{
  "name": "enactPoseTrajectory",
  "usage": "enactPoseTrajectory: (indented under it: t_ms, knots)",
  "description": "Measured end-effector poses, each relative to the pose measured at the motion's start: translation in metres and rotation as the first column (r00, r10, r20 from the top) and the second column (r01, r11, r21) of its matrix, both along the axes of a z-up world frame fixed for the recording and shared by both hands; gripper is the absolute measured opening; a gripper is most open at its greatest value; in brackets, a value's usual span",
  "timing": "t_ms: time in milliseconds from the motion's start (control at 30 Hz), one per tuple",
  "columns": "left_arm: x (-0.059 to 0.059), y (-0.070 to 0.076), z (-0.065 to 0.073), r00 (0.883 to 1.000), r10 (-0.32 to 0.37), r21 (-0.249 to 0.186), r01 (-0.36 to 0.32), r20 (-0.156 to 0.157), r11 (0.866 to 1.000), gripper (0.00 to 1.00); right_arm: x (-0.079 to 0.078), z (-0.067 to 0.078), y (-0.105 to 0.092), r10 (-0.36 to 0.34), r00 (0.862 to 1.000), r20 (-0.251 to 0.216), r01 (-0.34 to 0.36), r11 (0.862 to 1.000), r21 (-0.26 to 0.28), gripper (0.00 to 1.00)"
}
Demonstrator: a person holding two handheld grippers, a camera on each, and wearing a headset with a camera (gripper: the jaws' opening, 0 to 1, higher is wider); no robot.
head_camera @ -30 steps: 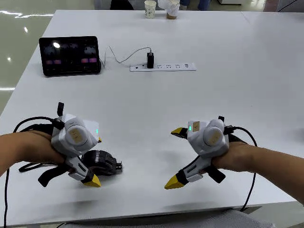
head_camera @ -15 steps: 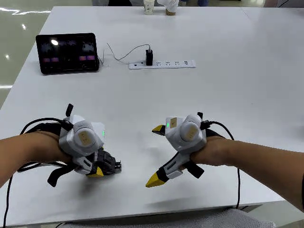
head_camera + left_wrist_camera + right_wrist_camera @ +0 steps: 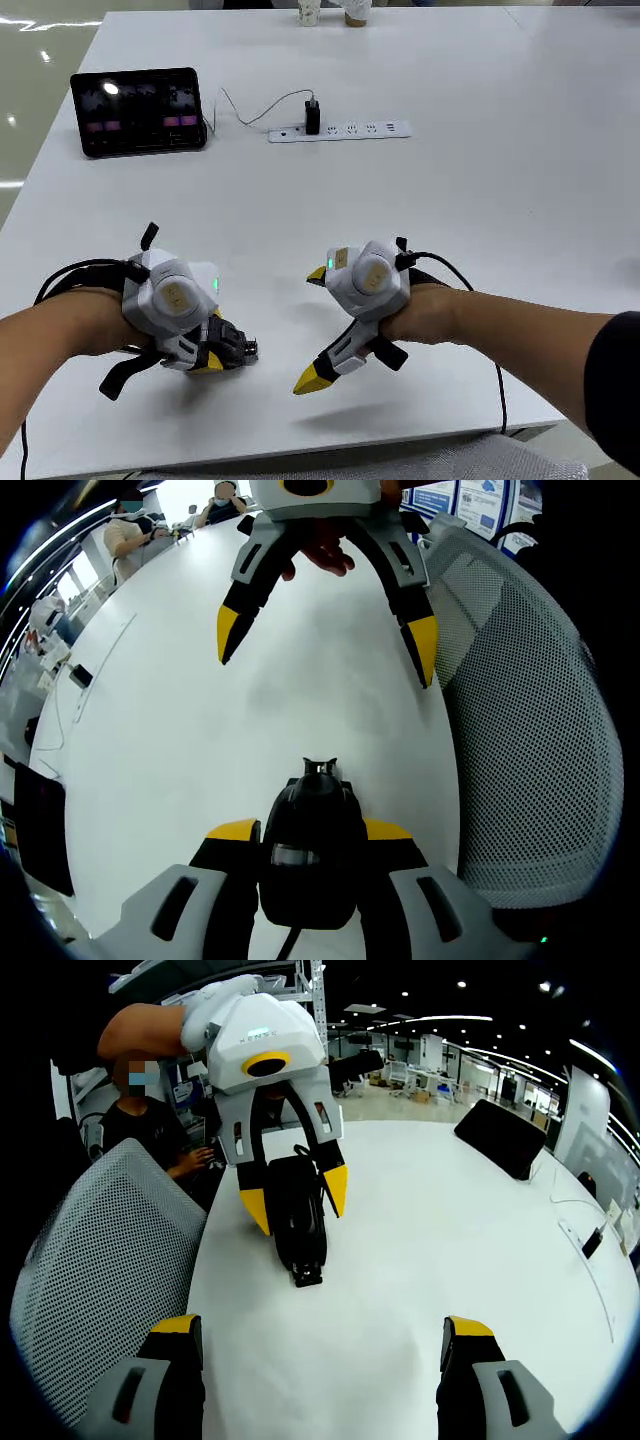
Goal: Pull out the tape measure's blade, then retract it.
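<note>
On the white tabletop (image 3: 450, 180), lower left in the head view, the left gripper (image 3: 215, 355) pinches the tape measure (image 3: 232, 345); the right gripper (image 3: 312, 326), spread wide, might miss its tiny hook (image 3: 318, 767) or yank the case free.

Bare table (image 3: 480, 180) lies open between the spread jaws of the right gripper (image 3: 308, 330) and the tape measure (image 3: 232, 345) clamped in the left gripper (image 3: 310, 830). A tablet (image 3: 138, 110), power strip (image 3: 340, 130) and cable (image 3: 255, 108) sit well apart, far left; a mesh chair (image 3: 540, 730) crowds the near edge.
</note>
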State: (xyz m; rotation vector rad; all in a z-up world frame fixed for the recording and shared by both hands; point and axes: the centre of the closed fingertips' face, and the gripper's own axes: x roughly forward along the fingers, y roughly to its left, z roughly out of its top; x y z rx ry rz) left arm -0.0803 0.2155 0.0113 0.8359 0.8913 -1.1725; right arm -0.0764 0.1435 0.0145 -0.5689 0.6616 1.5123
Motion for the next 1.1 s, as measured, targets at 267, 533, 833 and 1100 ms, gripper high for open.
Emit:
enactPoseTrajectory:
  t_ms: [267, 533, 833, 1100]
  knots:
    - [0.0, 0.0, 0.0, 1.0, -0.003, 0.006, 0.003, -0.01, 1.0, 0.32, 0.004, -0.004, 0.02, -0.011, 1.0, 0.004, 0.011, 1.0, 0.007, 0.99]
    - [0.0, 0.0, 0.0, 1.0, -0.003, 0.002, 0.003, -0.015, 1.0, 0.32, 0.002, -0.006, 0.035, 0.006, 1.0, 0.0, -0.006, 1.0, 0.03, 0.99]
    - [0.0, 0.0, -0.001, 1.0, -0.003, -0.008, 0.002, -0.021, 1.0, 0.33, -0.004, -0.014, 0.04, 0.052, 0.998, -0.017, -0.052, 0.998, 0.02, 0.74]
    - [0.0, 0.0, -0.001, 1.0, 0.0, -0.011, -0.001, -0.023, 1.0, 0.33, 0.007, -0.016, 0.043, 0.054, 0.998, 0.035, -0.054, 0.998, 0.021, 0.54]
